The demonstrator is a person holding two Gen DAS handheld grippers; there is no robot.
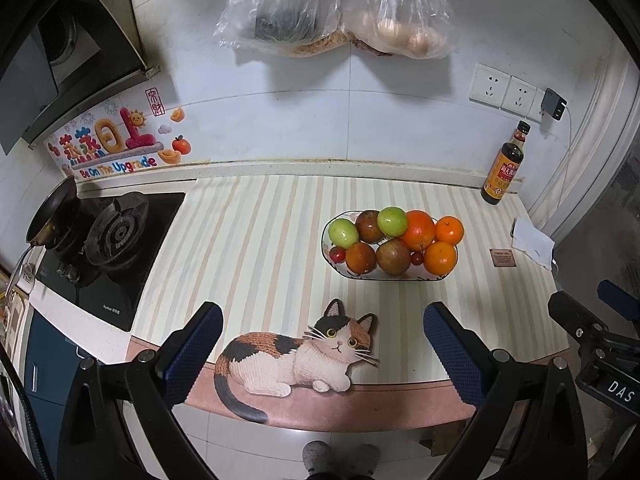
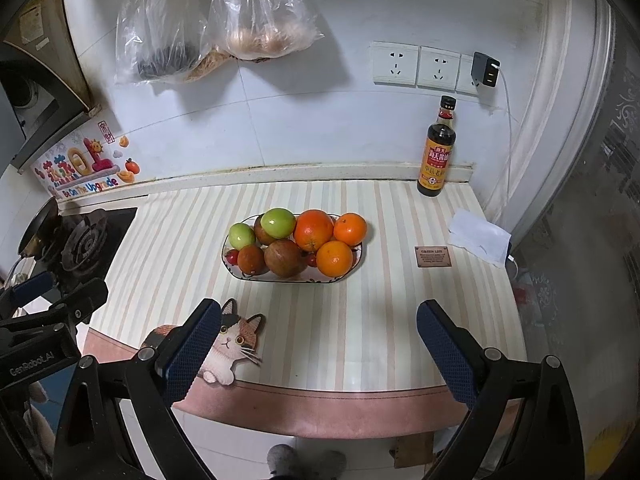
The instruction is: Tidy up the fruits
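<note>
An oval white plate (image 1: 432,279) (image 2: 356,262) on the striped counter holds a heap of fruit: oranges (image 1: 418,230) (image 2: 313,229), green apples (image 1: 343,233) (image 2: 278,223), brownish round fruits (image 1: 393,257) (image 2: 285,257) and small red ones (image 1: 338,255). My left gripper (image 1: 323,320) hovers open above the counter's front edge, short of the plate, with nothing between its fingers. My right gripper (image 2: 319,318) is likewise open and empty, in front of the plate. Each gripper's body shows at the edge of the other's view.
A cat-shaped mat (image 1: 296,354) (image 2: 236,344) lies at the counter's front edge. A dark sauce bottle (image 1: 503,164) (image 2: 437,148) stands at the back right, near white paper (image 2: 478,236) and a small brown card (image 2: 433,256). A gas stove (image 1: 114,232) with a pan is on the left. Plastic bags (image 1: 332,8) hang on the wall.
</note>
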